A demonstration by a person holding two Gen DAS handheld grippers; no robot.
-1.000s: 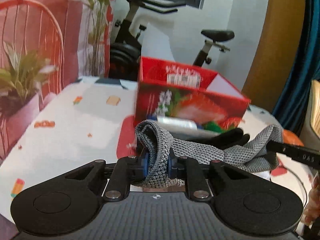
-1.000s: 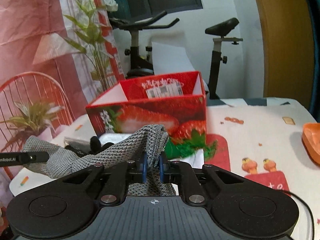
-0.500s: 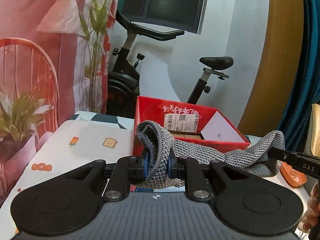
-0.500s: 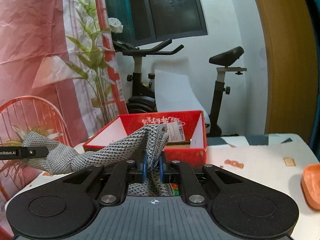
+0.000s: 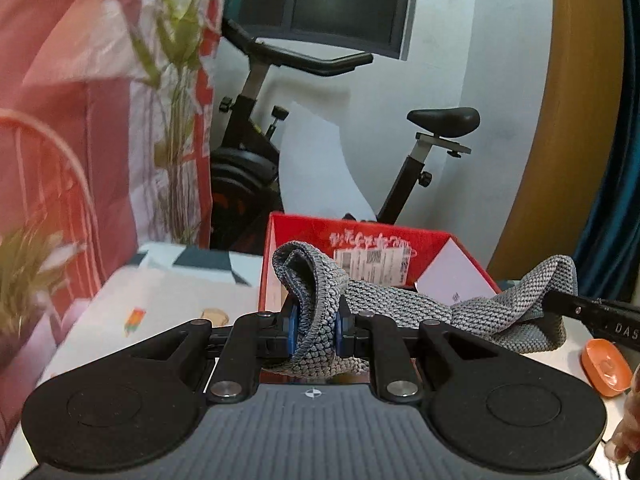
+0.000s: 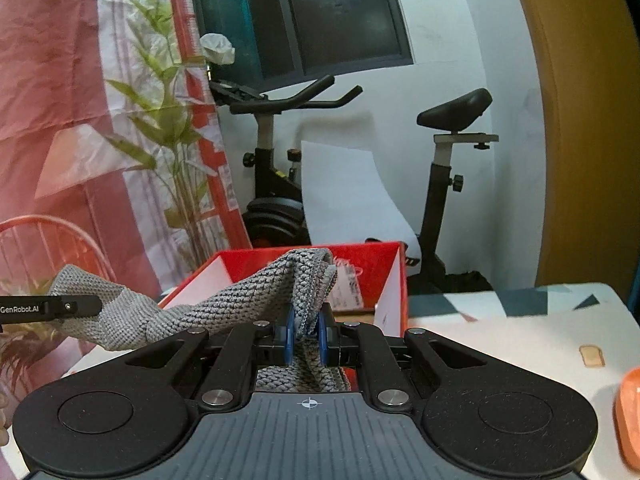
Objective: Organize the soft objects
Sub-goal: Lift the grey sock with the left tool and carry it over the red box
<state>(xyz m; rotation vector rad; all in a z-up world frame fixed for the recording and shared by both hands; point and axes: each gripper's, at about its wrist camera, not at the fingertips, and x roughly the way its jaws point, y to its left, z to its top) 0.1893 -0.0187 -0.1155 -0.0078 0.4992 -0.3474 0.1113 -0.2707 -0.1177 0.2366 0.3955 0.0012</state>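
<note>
A grey knitted cloth point(image 5: 400, 304) hangs stretched between my two grippers, in front of and about level with the rim of an open red strawberry box point(image 5: 436, 240). My left gripper point(image 5: 316, 330) is shut on one bunched end of the cloth. My right gripper point(image 6: 307, 336) is shut on the other end point(image 6: 224, 300). Each view shows the other gripper's finger point(image 5: 596, 312) point(image 6: 48, 309) at the far end of the cloth. The red box point(image 6: 380, 256) stands just behind the cloth; I see only its inner walls.
A patterned white tablecloth point(image 5: 160, 304) covers the table. An orange dish point(image 5: 604, 366) lies at the right, also in the right wrist view point(image 6: 628, 412). An exercise bike point(image 6: 280, 184) stands behind the table. A plant point(image 5: 28, 268) and a red chair stand at the left.
Both grippers have lifted the cloth up off the table. The box now sits lower in both views and its open top faces the cloth.
</note>
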